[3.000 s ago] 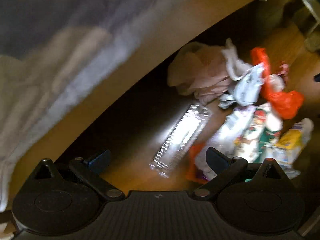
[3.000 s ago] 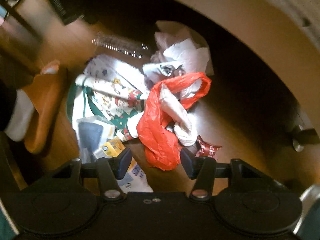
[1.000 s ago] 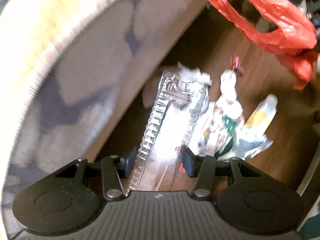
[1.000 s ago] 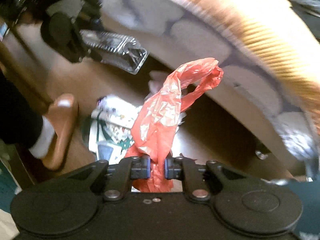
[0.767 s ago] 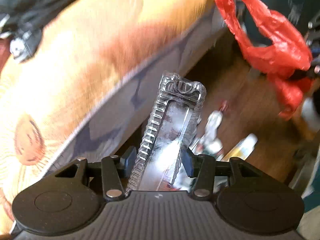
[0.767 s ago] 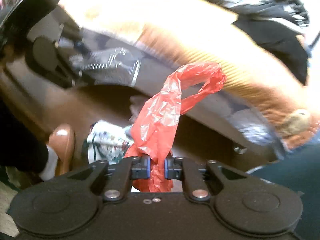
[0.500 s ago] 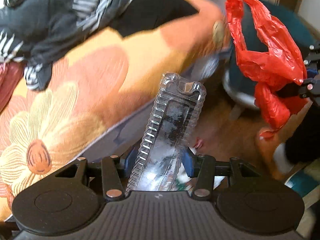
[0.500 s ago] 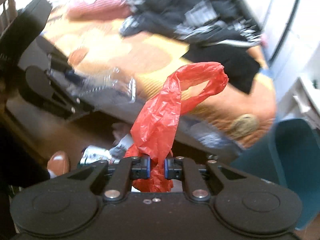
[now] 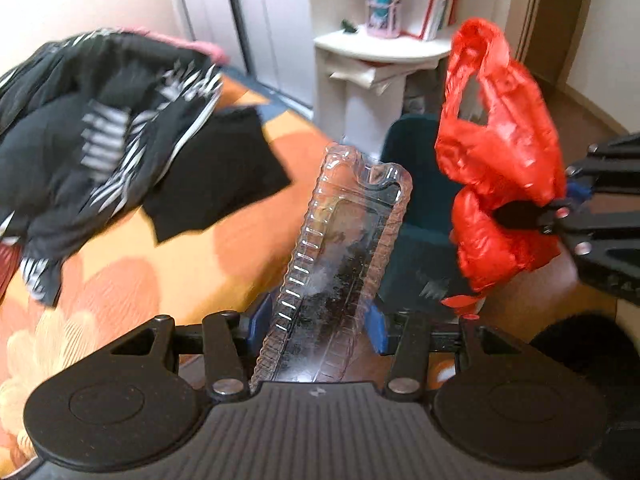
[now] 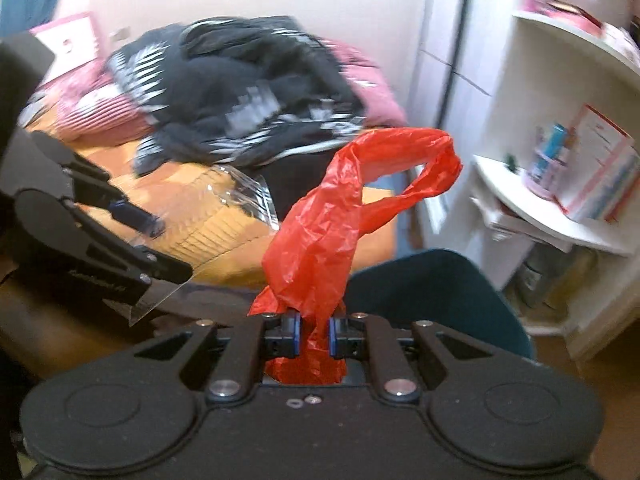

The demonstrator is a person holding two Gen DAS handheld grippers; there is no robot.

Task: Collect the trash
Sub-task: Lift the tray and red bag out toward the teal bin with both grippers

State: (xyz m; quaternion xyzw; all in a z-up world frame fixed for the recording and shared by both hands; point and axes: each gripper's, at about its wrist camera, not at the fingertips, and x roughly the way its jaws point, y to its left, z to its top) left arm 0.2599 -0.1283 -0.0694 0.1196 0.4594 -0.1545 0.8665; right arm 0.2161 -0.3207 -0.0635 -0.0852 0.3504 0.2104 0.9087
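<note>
While the left hand-held gripper [image 9: 316,326] clamps the clear plastic tray [image 9: 344,264] upright and the right hand-held gripper [image 10: 314,338] pinches the red plastic bag [image 10: 336,236], both sit aloft near the bed [image 9: 132,248]; keep both grips firm (thin plastic likely slips) until a bin is reached.

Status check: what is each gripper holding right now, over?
Left gripper shut on clear plastic tray. Right gripper shut on red plastic bag. Both held up beside bed; nothing blocking.
</note>
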